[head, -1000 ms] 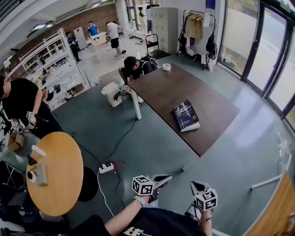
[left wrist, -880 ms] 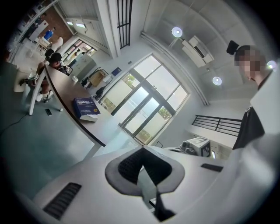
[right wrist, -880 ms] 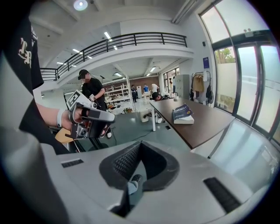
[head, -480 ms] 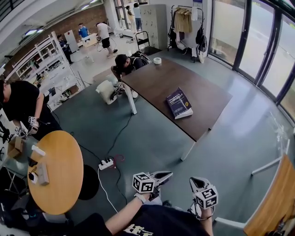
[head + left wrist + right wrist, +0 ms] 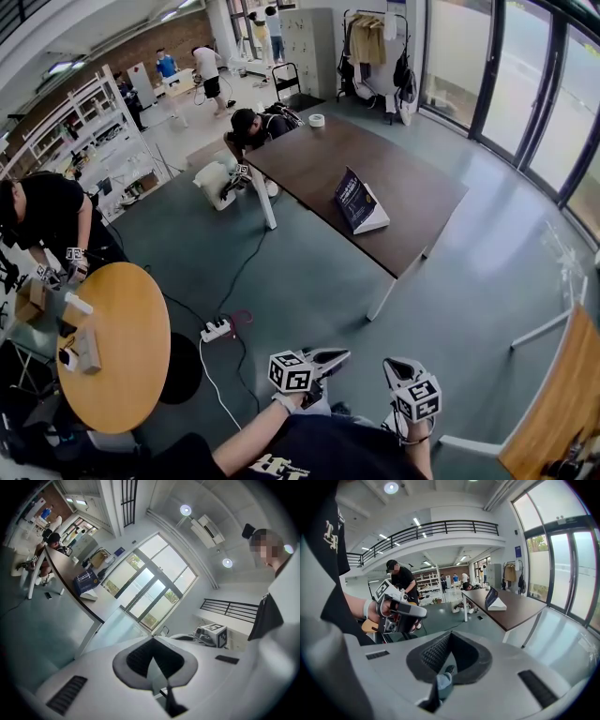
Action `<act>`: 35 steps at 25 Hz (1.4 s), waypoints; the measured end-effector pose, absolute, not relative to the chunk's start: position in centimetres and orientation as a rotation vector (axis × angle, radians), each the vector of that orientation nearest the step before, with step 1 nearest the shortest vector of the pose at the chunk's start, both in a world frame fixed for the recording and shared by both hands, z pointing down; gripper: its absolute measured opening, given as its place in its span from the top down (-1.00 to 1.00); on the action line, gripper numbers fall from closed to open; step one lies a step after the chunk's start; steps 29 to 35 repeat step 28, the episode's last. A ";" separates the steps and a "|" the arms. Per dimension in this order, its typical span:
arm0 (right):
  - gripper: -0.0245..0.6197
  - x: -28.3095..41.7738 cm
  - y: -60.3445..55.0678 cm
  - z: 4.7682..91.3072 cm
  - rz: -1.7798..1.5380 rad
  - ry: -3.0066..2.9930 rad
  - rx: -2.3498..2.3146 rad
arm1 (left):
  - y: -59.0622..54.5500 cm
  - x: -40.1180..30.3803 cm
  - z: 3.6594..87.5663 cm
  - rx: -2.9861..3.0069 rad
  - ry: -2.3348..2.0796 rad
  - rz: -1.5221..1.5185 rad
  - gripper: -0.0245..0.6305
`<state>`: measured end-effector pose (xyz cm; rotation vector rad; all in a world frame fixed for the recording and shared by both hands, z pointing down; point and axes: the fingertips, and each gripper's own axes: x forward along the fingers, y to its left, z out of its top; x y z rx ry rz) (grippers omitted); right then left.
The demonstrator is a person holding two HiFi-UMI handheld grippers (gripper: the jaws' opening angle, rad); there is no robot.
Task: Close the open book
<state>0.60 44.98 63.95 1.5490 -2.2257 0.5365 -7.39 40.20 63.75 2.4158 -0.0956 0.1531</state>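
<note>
The book (image 5: 358, 202) lies on the long dark brown table (image 5: 412, 202), far ahead of both grippers. Its blue cover stands slanted up over the white pages, which shows best in the right gripper view (image 5: 493, 599). It is small in the left gripper view (image 5: 86, 581). My left gripper (image 5: 343, 354) and right gripper (image 5: 390, 367) hang side by side at the bottom of the head view, over the grey floor. Both are shut with nothing in them. The left jaws (image 5: 151, 642) and right jaws (image 5: 449, 637) meet at their tips.
A round wooden table (image 5: 117, 347) stands at the left. A power strip (image 5: 216, 330) and its cables lie on the floor between me and the dark table. One person crouches at that table's far end (image 5: 255, 127); another in black (image 5: 47, 211) stands left. A tape roll (image 5: 317, 120) sits at the far end.
The dark table and book have slid up and left in the head view as the camera moves. Both grippers stay shut, low in front of the body.
</note>
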 end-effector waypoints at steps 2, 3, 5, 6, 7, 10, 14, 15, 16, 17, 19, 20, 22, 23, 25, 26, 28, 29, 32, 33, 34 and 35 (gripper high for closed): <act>0.96 0.3 45.2 64.3 0.528 -2.228 1.531 | 40.4 -7.7 63.9 2.416 -0.098 0.156 0.91; 0.96 0.1 45.4 64.5 0.527 -2.229 1.520 | 40.5 -7.8 63.8 2.416 -0.099 0.156 0.91; 0.96 -0.2 45.5 64.6 0.524 -2.232 1.506 | 40.7 -8.0 63.7 2.416 -0.101 0.154 0.91; 0.96 -0.3 45.5 64.5 0.522 -2.233 1.503 | 40.8 -8.0 63.7 2.416 -0.102 0.152 0.91; 0.96 -0.4 45.5 64.5 0.521 -2.234 1.499 | 40.8 -8.0 63.7 2.417 -0.103 0.151 0.91; 0.96 -0.5 45.6 64.1 0.508 -2.229 1.503 | 41.1 -8.0 63.7 2.426 -0.106 0.162 0.91; 0.96 -0.5 46.5 64.3 0.528 -2.225 1.502 | 41.6 -8.3 63.8 2.420 -0.119 0.169 0.91; 0.96 -0.5 46.7 64.5 0.531 -2.224 1.497 | 41.6 -8.4 64.1 2.418 -0.122 0.171 0.91; 0.96 -0.5 46.9 64.6 0.537 -2.219 1.493 | 41.7 -8.4 64.3 2.416 -0.124 0.175 0.91; 0.96 -0.5 47.0 64.6 0.543 -2.214 1.494 | 41.7 -8.5 64.6 2.416 -0.126 0.179 0.91; 0.96 -0.3 47.4 65.0 0.552 -2.205 1.500 | 41.8 -8.4 64.9 2.414 -0.129 0.186 0.91; 0.96 -0.1 47.6 65.2 0.555 -2.201 1.501 | 41.9 -8.4 65.0 2.412 -0.131 0.187 0.91; 0.96 0.2 47.8 65.1 0.556 -2.199 1.506 | 42.0 -8.0 64.8 2.412 -0.130 0.186 0.91; 0.96 0.3 47.8 65.0 0.556 -2.198 1.507 | 42.0 -7.9 64.7 2.413 -0.128 0.183 0.91; 0.96 0.2 47.8 65.2 0.560 -2.194 1.498 | 42.0 -7.9 64.7 2.416 -0.126 0.180 0.91; 0.96 0.1 47.8 65.2 0.560 -2.193 1.497 | 42.1 -8.0 64.7 2.417 -0.125 0.179 0.91; 0.96 -0.2 47.5 65.0 0.555 -2.196 1.499 | 42.1 -8.1 64.8 2.420 -0.123 0.179 0.91; 0.96 -0.2 47.5 65.0 0.555 -2.196 1.499 | 42.1 -8.1 64.8 2.420 -0.123 0.179 0.91; 0.96 -0.2 47.5 65.0 0.555 -2.196 1.499 | 42.1 -8.1 64.8 2.420 -0.123 0.179 0.91; 0.96 -0.2 47.5 65.0 0.555 -2.196 1.499 | 42.1 -8.1 64.8 2.420 -0.123 0.179 0.91; 0.96 -0.2 47.5 65.0 0.555 -2.196 1.499 | 42.1 -8.1 64.8 2.420 -0.123 0.179 0.91; 0.96 -0.2 47.5 65.0 0.555 -2.196 1.499 | 42.1 -8.1 64.8 2.420 -0.123 0.179 0.91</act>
